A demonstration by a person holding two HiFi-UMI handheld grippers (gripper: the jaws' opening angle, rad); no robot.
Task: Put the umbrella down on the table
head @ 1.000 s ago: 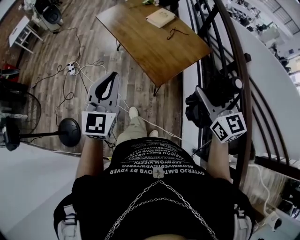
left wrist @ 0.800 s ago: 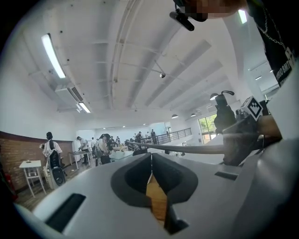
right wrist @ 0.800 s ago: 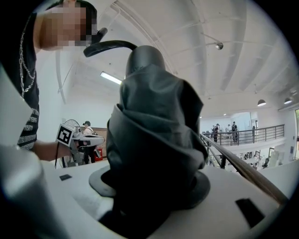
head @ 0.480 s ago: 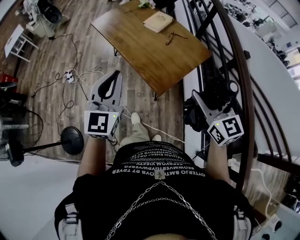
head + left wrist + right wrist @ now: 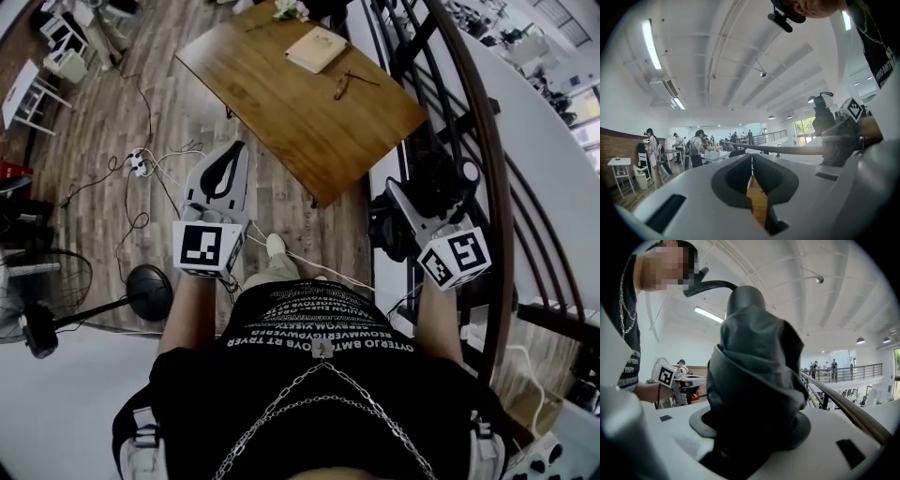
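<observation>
My right gripper (image 5: 401,195) is shut on a folded black umbrella (image 5: 433,180), held level beside the dark railing. In the right gripper view the umbrella (image 5: 754,366) stands upright and fills the gap between the white jaws of the right gripper (image 5: 752,439). My left gripper (image 5: 229,156) is held out over the wood floor, its jaws shut with nothing in them. In the left gripper view the left gripper's (image 5: 751,161) jaws meet at a seam. The brown wooden table (image 5: 281,98) lies ahead, beyond both grippers.
A tan book (image 5: 316,48) and a pair of glasses (image 5: 351,82) lie on the table's far half, with flowers (image 5: 288,9) at its far end. The curved railing (image 5: 487,150) runs along the right. A power strip with cables (image 5: 139,164) and a fan stand (image 5: 148,292) are on the floor at left.
The person has walked toward the table, which now sits nearer and lower in the head view. Both grippers moved forward with the body, with no change to their jaws.
</observation>
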